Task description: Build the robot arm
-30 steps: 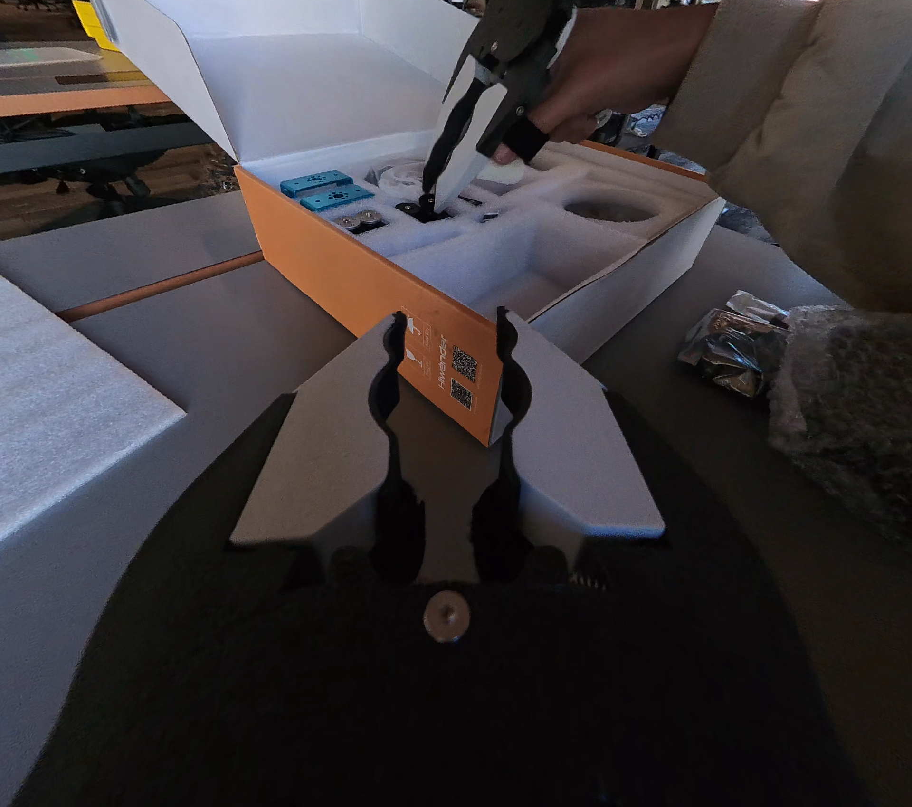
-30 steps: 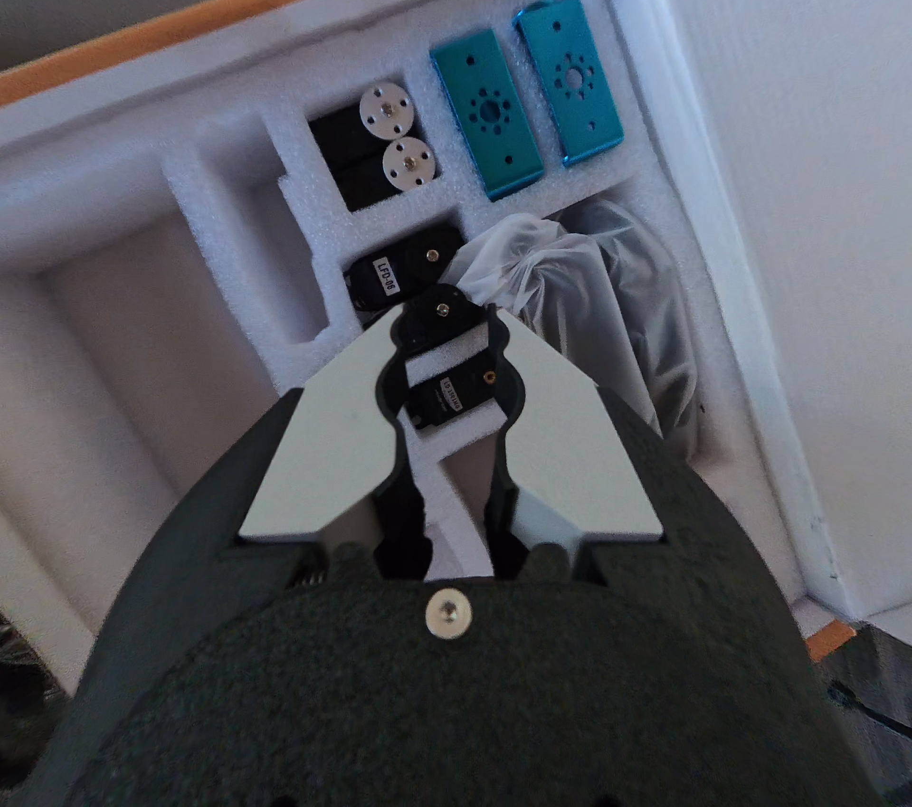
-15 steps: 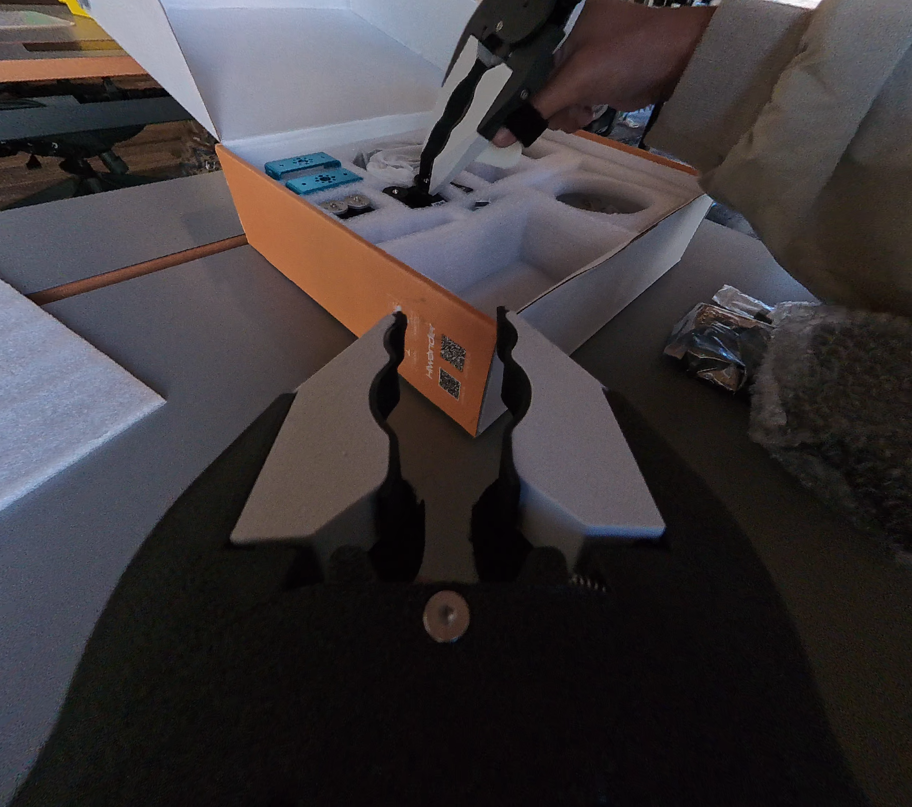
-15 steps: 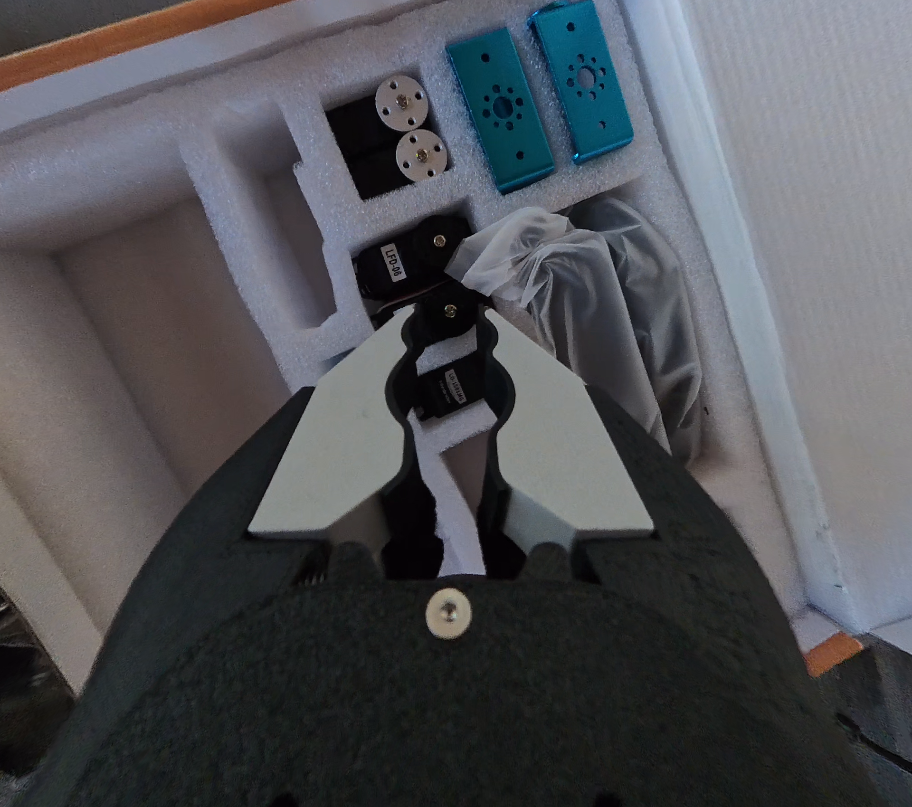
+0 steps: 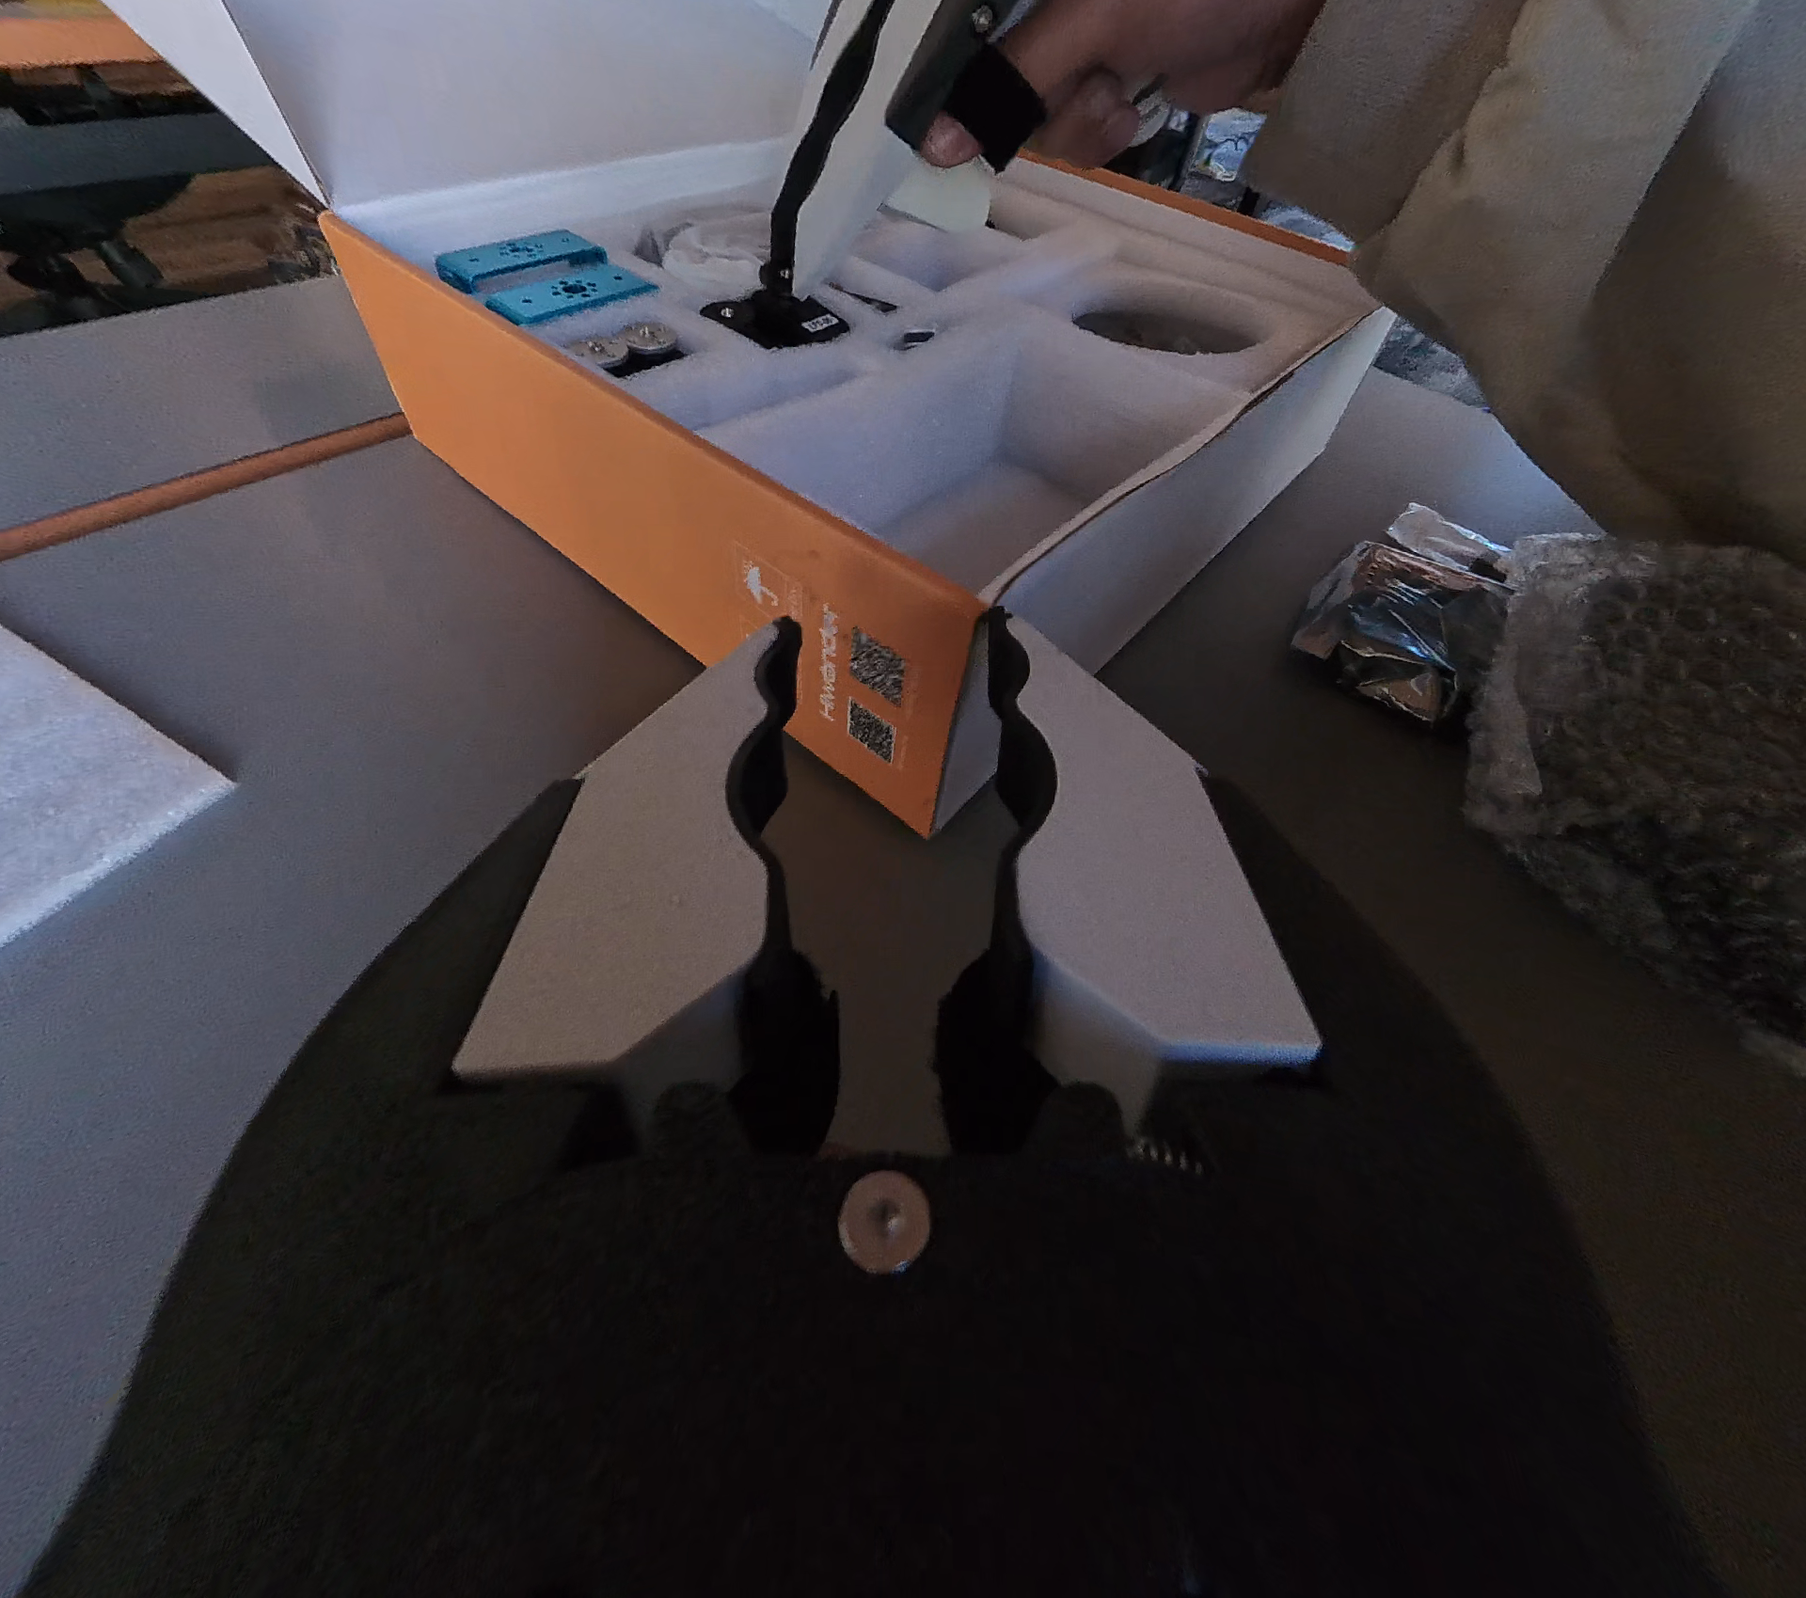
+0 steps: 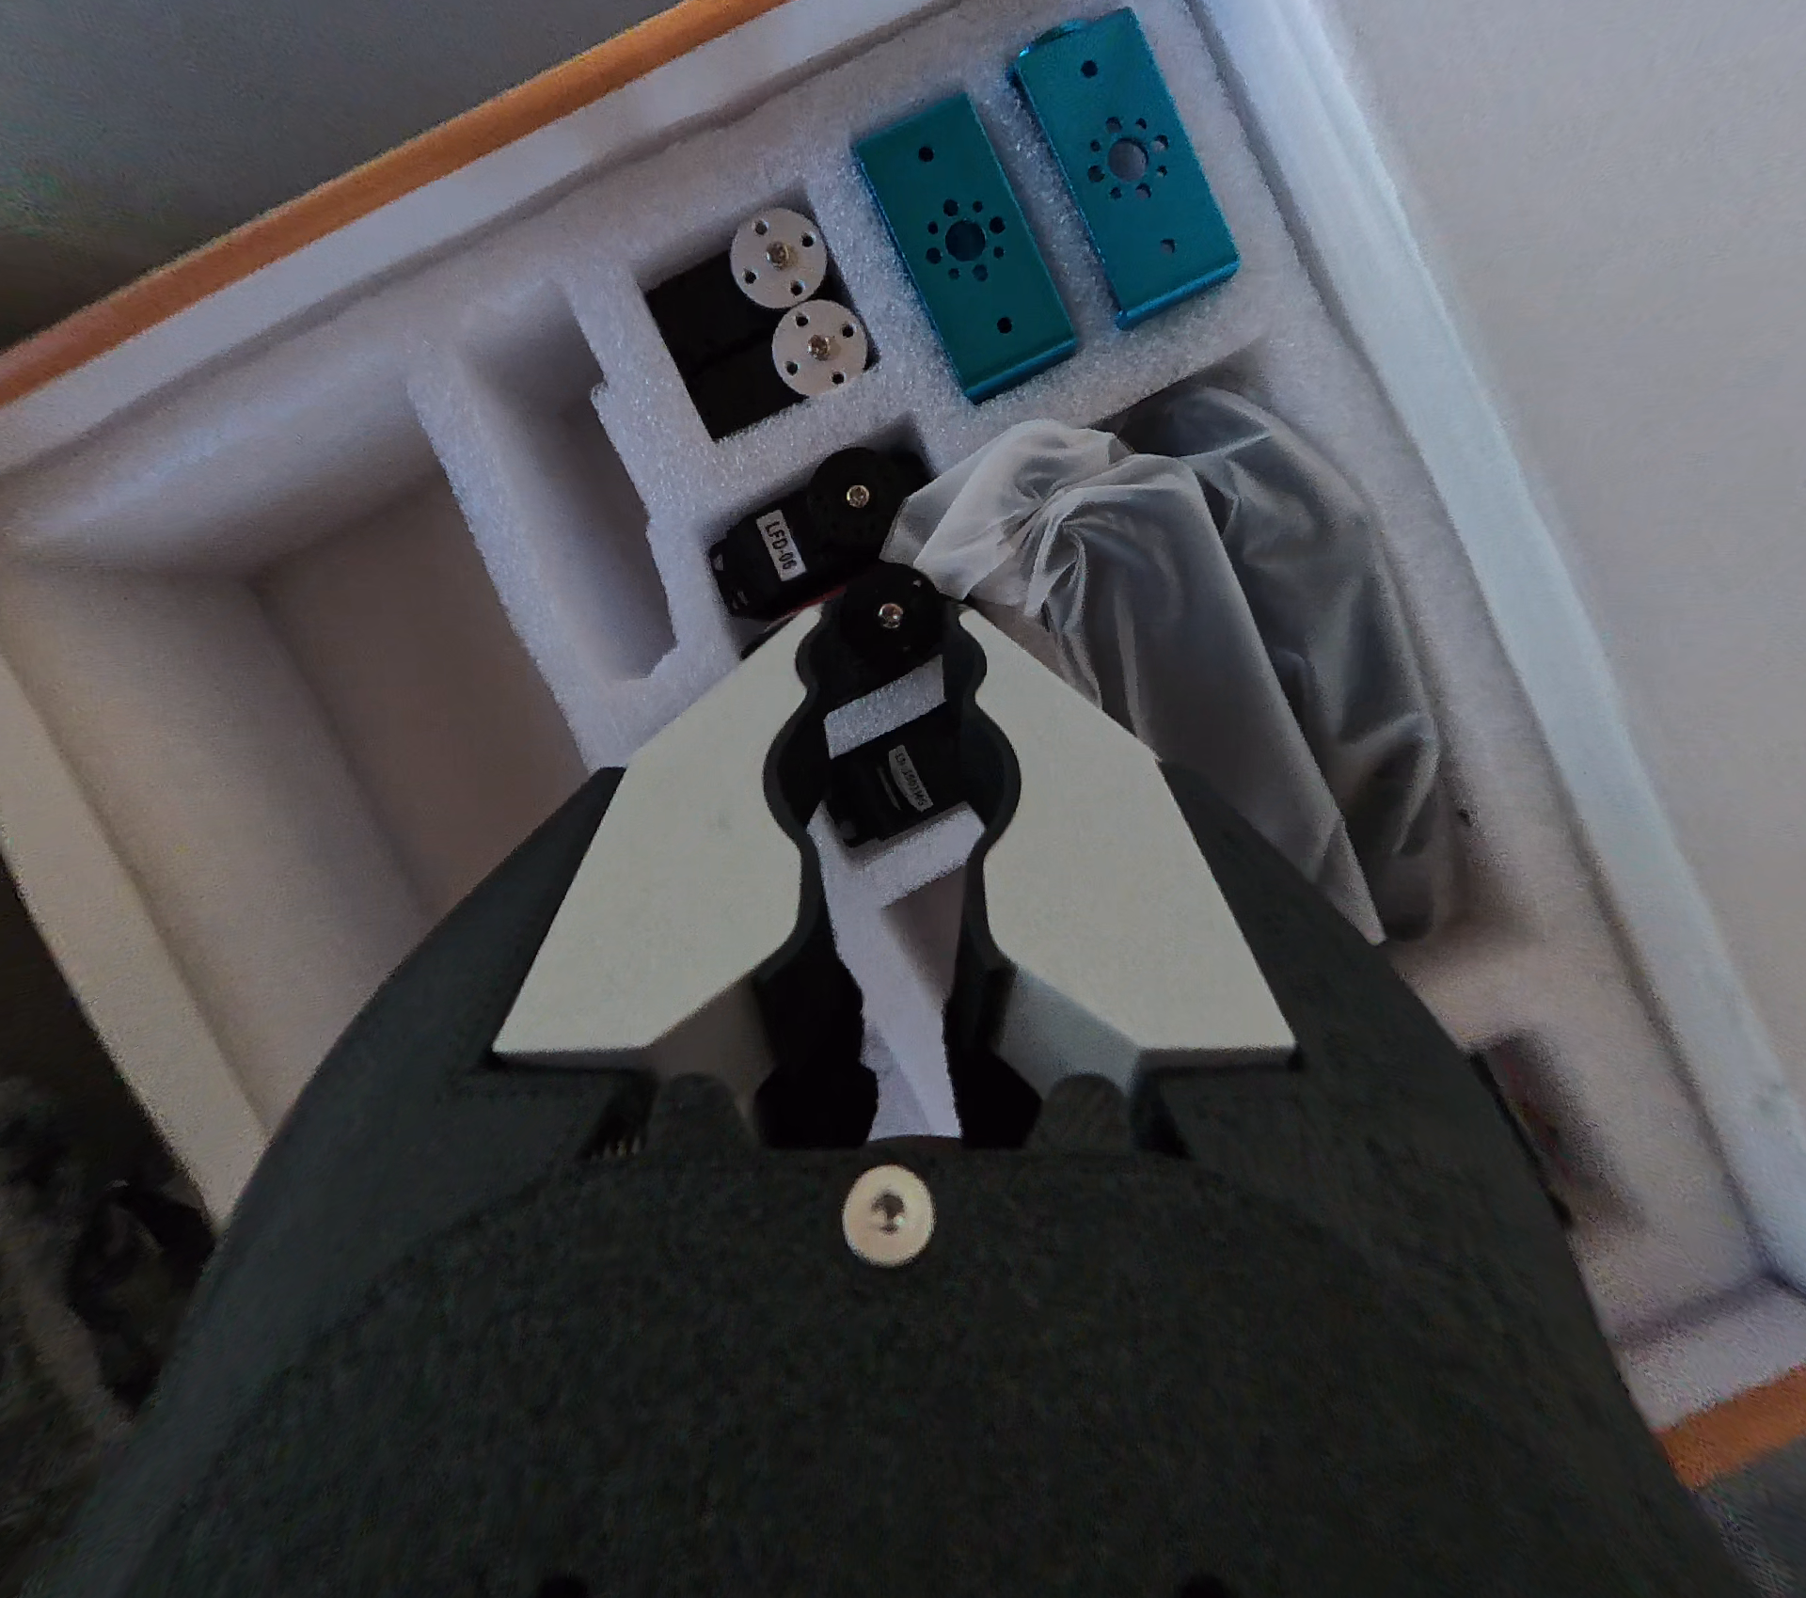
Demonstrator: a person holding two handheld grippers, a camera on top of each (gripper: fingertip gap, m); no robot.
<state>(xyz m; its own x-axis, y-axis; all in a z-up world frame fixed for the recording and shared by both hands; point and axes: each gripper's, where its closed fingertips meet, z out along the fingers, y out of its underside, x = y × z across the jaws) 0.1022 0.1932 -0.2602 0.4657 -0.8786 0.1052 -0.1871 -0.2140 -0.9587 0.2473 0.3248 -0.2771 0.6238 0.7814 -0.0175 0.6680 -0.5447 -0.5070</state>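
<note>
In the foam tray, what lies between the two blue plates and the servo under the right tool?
In the right wrist view, two black motors with silver discs and another black servo.

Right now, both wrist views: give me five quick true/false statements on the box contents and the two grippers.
1. The box lid is closed. False: it stands open.
2. Two blue brackets lie side by side in the foam. True.
3. The right gripper is at a black servo. True.
4. The left gripper grips a bracket. False: open, at the box corner.
5. The large foam compartment holds a servo. False: it looks empty.
</note>
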